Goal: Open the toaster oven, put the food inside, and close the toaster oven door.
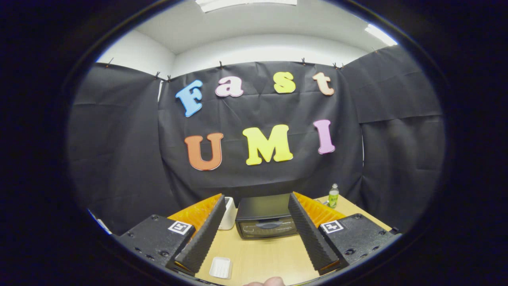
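A dark toaster oven (265, 217) stands at the back of the wooden table (262, 254), its door shut with a handle across the front. It lies beyond my fingers and between them. A small white tray (220, 267) rests on the table close in, just right of the left finger (202, 238); what it holds I cannot make out. My gripper (256, 202) hovers above the table, open, with nothing between the fingers.
A white cup-like container (228, 213) stands left of the oven, partly behind the left finger. A small bottle with a green label (333, 196) stands at the back right of the table. A fingertip of a person's hand (266, 282) shows at the near table edge.
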Tool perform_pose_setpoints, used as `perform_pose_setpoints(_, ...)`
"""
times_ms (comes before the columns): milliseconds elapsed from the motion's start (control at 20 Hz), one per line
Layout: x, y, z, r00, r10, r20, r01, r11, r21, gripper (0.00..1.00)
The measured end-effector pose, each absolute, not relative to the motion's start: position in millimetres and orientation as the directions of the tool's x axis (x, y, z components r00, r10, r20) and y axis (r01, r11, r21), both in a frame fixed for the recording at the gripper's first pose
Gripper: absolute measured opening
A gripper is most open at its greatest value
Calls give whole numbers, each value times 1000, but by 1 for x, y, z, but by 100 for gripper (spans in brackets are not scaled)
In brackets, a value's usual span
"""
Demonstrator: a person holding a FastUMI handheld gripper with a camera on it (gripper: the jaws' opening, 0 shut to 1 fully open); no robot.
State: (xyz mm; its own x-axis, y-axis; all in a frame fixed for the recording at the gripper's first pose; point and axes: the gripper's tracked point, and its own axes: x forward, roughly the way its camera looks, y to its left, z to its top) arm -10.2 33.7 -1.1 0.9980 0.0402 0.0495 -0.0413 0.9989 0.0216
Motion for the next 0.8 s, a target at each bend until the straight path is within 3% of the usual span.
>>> perform_pose_setpoints(800,-22,24,-9,1000,5,17,-6,1000,17,100)
